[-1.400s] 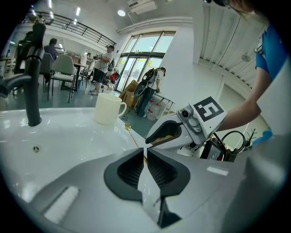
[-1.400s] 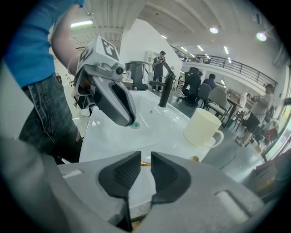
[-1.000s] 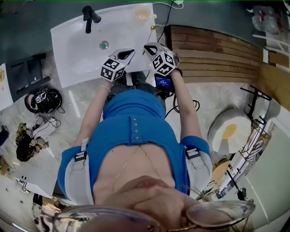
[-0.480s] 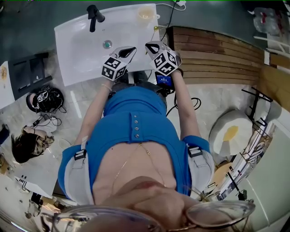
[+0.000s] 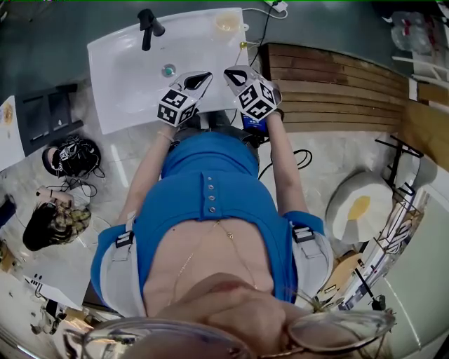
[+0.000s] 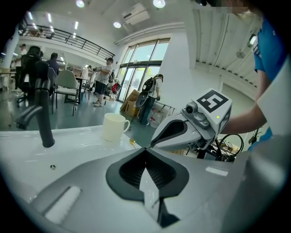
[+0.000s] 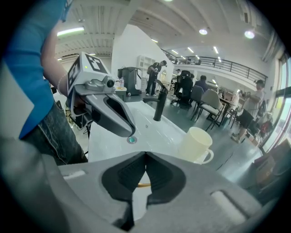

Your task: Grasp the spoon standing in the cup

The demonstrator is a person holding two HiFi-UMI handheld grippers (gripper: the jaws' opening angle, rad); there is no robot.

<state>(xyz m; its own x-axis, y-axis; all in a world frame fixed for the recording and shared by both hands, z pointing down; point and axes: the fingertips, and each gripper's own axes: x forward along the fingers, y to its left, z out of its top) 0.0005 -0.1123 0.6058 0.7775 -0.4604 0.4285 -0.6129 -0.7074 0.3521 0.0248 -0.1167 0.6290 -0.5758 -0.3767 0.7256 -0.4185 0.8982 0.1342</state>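
Note:
A cream cup stands at the far right corner of the white sink. The thin gold spoon lies on the rim just beside the cup, not in it; it shows as a gold spoon in the left gripper view. My left gripper and right gripper hover side by side over the sink's near right edge, both shut and holding nothing. The left gripper points toward the cup. Behind the right gripper's closed jaws a sliver of gold shows.
A black faucet and a drain sit in the basin. A wooden slatted bench lies right of the sink, with cables on the floor. Bags and a person are at the left.
Both grippers have lifted a little above the sink's near edge and stay shut. Cup and spoon have not moved. The person on the floor at left has shifted.

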